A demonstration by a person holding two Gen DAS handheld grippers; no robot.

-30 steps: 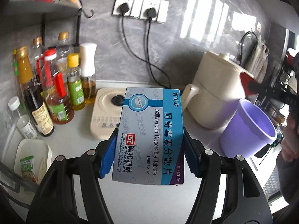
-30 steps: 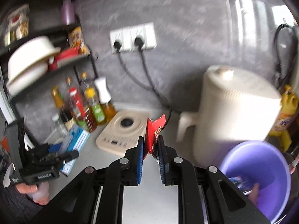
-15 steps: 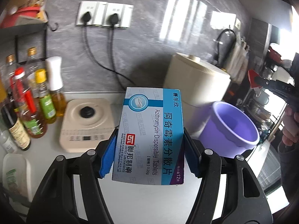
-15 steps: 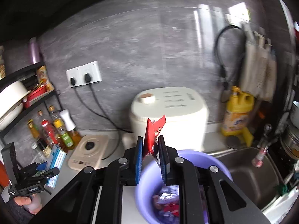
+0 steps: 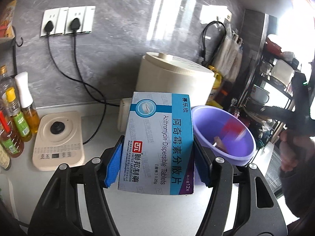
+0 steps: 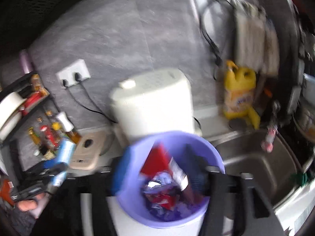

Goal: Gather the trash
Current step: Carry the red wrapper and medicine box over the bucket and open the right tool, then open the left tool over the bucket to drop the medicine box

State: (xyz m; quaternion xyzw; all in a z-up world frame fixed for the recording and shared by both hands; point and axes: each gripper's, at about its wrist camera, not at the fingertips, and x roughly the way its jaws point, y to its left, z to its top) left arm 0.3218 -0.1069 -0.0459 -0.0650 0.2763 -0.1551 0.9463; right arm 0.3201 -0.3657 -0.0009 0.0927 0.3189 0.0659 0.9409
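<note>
Bare white countertop [image 5: 157,212] lies open below and ahead of the left gripper [image 5: 157,163], which is clamped on a medicine box [image 5: 157,143]. Obstacles: beige induction cooker [image 5: 59,137] at left, condiment bottles [image 5: 17,118] beyond it against the wall, cream rice cooker [image 5: 173,74] straight behind the box, purple trash bucket [image 5: 222,133] just right. Bucket mouth unobstructed from above; wrappers [image 6: 163,192] fill its bottom. Right gripper [image 6: 157,169] straddles the bucket, jaws spread. Sink [image 6: 256,157] right of it.
</note>
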